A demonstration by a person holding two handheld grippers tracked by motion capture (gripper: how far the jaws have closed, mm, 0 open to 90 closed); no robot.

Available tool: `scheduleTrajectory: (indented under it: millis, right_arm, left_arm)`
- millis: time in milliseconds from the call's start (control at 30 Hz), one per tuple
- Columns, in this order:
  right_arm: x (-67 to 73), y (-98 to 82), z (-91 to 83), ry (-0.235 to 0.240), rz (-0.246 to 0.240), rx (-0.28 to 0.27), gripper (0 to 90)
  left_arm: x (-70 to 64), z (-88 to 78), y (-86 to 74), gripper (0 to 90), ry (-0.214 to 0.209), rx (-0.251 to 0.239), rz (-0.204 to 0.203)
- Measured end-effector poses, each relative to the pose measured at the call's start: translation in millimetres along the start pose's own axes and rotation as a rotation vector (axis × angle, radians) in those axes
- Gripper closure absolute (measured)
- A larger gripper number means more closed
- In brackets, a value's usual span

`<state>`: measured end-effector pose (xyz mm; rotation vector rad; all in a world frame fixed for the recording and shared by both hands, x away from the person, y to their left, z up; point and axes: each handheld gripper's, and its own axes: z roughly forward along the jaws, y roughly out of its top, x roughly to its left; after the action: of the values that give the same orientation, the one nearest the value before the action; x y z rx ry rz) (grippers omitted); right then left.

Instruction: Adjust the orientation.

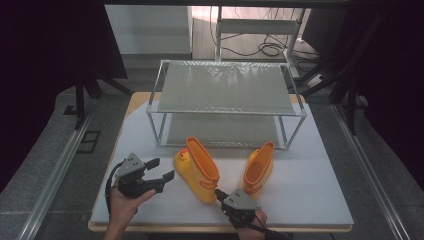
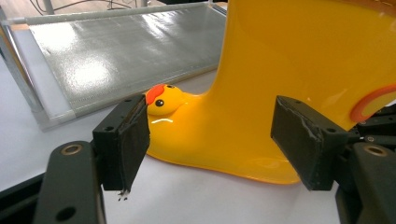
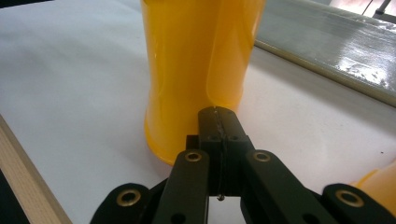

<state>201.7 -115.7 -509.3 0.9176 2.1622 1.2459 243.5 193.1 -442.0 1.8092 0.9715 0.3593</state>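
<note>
Jaws of the right hand-held gripper (image 1: 218, 192) are pressed together on nothing, tips at the heel of the left yellow duck boot (image 1: 196, 170). The left hand-held gripper (image 1: 164, 169) gapes empty beside that boot's toe. Another boot (image 1: 259, 169) stands right, on the table (image 1: 310, 190) before a wire rack (image 1: 227, 90).

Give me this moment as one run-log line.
left gripper: open, beside left boot | right gripper: shut, empty, at right boot heel | shelf rack: behind
</note>
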Motion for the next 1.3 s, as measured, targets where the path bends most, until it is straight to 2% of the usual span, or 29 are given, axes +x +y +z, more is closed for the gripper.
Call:
scheduleTrajectory:
  millis: [100,267,467,567,600,800,1033,1133,1300]
  right_arm:
    - [3.3,2.1,2.6,0.021,-0.019,-0.009,89.7]
    - [9.0,4.8,5.6,0.055,-0.01,-0.005,89.7]
    - [29.1,14.9,19.7,0.145,-0.029,-0.004,89.6]
    - [36.3,18.8,25.3,0.166,-0.04,0.0,89.6]
    - [45.1,23.3,33.0,0.189,-0.063,-0.002,89.6]
    - [58.1,31.9,50.9,0.231,-0.074,0.002,89.6]
    - [60.2,32.6,56.0,0.256,-0.075,0.005,89.6]
    - [57.6,32.3,49.9,0.245,-0.092,0.007,89.5]
    - [45.2,31.6,34.4,0.216,-0.082,-0.013,89.5]
  left_arm:
    - [0.9,-1.2,0.2,28.3,0.004,-0.002,-0.001]
    - [3.3,-4.8,0.6,28.3,0.008,-0.012,-0.012]
    - [6.8,-7.7,0.4,28.2,0.012,-0.015,-0.025]
    - [8.8,-10.0,0.4,28.2,0.017,-0.02,-0.028]
    - [10.9,-12.4,0.3,28.2,0.023,-0.025,-0.033]
    - [17.8,-19.0,-0.9,28.2,0.04,-0.04,-0.049]
    - [21.1,-20.8,-1.9,28.3,0.048,-0.043,-0.058]
    - [21.2,-20.2,-2.2,28.3,0.047,-0.04,-0.058]
    - [20.5,-17.3,-3.1,28.3,0.043,-0.033,-0.059]
